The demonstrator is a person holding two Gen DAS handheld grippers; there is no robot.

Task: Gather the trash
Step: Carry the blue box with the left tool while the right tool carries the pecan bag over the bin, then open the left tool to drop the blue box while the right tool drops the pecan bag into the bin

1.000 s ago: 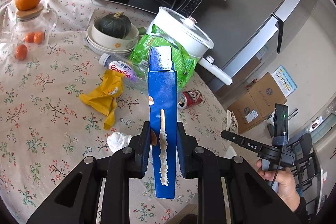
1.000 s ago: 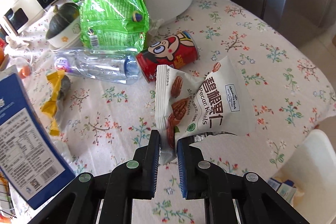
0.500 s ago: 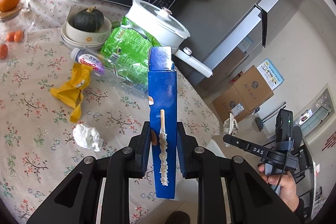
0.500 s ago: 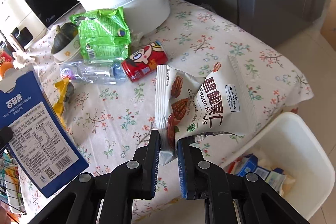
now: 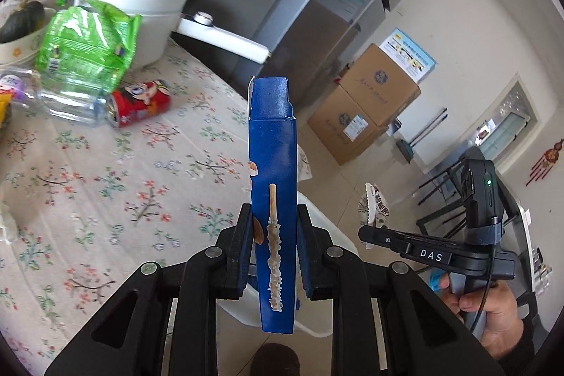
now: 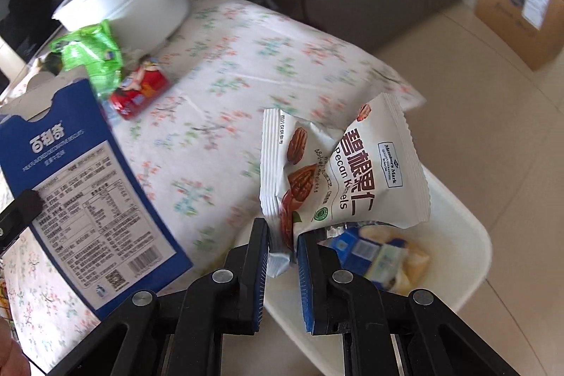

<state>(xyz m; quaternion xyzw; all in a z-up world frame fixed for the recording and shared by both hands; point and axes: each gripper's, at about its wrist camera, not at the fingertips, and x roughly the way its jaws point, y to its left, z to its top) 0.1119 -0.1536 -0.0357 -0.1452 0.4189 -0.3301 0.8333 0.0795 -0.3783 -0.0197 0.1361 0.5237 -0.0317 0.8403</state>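
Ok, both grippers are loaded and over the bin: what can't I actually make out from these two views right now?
- White plastic bin: right wrist view, its contents are blurred, partly hidden behind the white pecan snack packet; left wrist view, the flat blue cardboard box covers most of it.
- Red drink can and crumpled green bag: motion-blurred in the right wrist view.
- Clear plastic bottle: cut off by the left wrist view's edge.
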